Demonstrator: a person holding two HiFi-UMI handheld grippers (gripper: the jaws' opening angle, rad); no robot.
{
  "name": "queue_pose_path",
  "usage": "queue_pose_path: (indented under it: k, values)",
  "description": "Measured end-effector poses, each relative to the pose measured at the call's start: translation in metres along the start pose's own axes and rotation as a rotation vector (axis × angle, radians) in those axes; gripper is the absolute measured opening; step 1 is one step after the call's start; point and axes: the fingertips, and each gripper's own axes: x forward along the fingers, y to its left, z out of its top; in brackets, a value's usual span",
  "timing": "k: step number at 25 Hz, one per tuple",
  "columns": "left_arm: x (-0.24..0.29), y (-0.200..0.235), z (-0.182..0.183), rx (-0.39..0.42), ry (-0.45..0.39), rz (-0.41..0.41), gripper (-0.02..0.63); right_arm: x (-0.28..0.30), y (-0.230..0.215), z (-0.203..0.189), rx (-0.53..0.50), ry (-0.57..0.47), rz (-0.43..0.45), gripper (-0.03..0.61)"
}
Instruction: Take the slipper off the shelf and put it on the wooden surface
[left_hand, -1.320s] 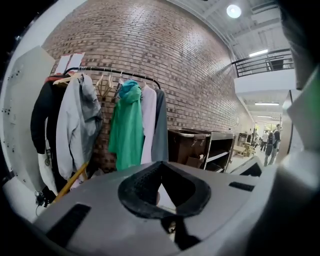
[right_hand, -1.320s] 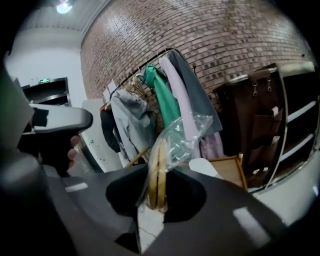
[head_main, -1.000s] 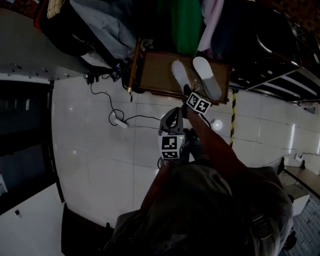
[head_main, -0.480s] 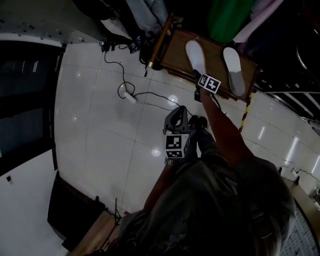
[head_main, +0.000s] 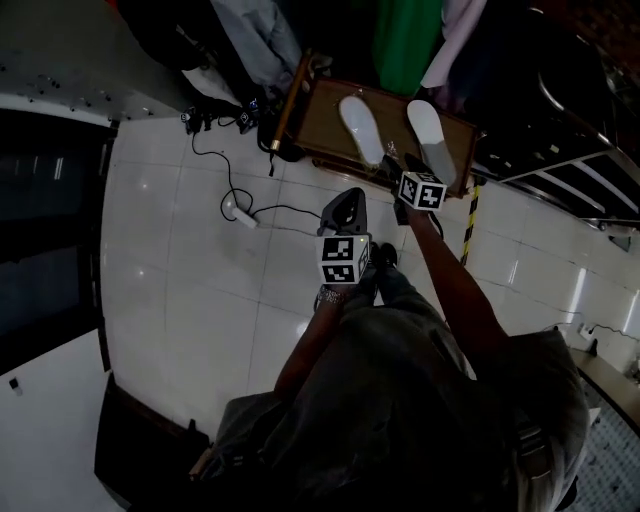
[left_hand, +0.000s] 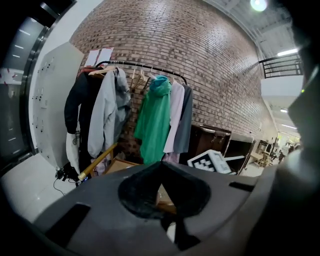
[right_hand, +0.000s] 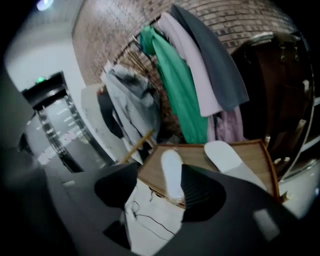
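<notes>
Two white slippers lie side by side on the wooden surface (head_main: 392, 125): the left slipper (head_main: 360, 130) and the right slipper (head_main: 430, 140). My right gripper (head_main: 392, 168) hovers at the near edge of the wood, just short of the left slipper (right_hand: 172, 175). Its jaws stand apart and are closing, with nothing between the pads. The right slipper (right_hand: 227, 157) lies beyond its right finger. My left gripper (head_main: 347, 200) hangs over the tiled floor, short of the wood, shut and empty; in its own view, the left gripper (left_hand: 161, 165) points at the clothes rack.
Coats hang on a rack (left_hand: 150, 115) behind the wood, against a brick wall. A wooden pole (head_main: 285, 105) leans at the wood's left end. A power strip with cable (head_main: 240, 215) lies on the white tiles. A yellow-black striped post (head_main: 466, 220) and dark shelving (head_main: 560, 130) stand to the right.
The head view has swung about. Both slippers have stayed on the wood. The right gripper stays at the wood's near edge by the left slipper; the left gripper has kept its place beside it.
</notes>
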Motion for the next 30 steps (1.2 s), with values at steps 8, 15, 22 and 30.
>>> queue_pose_path:
  k: [8,15,22,30]
  values:
    - [0.050,-0.057,0.064,-0.040,-0.004,-0.088,0.003,-0.152,0.071,0.094,-0.002,-0.230,0.099,0.002]
    - [0.059,-0.134,0.072,0.079,-0.004,-0.226,0.004,-0.193,0.045,0.084,-0.124,-0.159,-0.079,0.002]
    - [0.058,-0.155,0.086,0.197,-0.035,-0.259,0.004,-0.210,0.036,0.099,-0.137,-0.193,-0.122,0.002]
    - [0.052,-0.149,0.087,0.188,-0.042,-0.261,0.004,-0.209,0.048,0.102,-0.219,-0.182,-0.130,0.002]
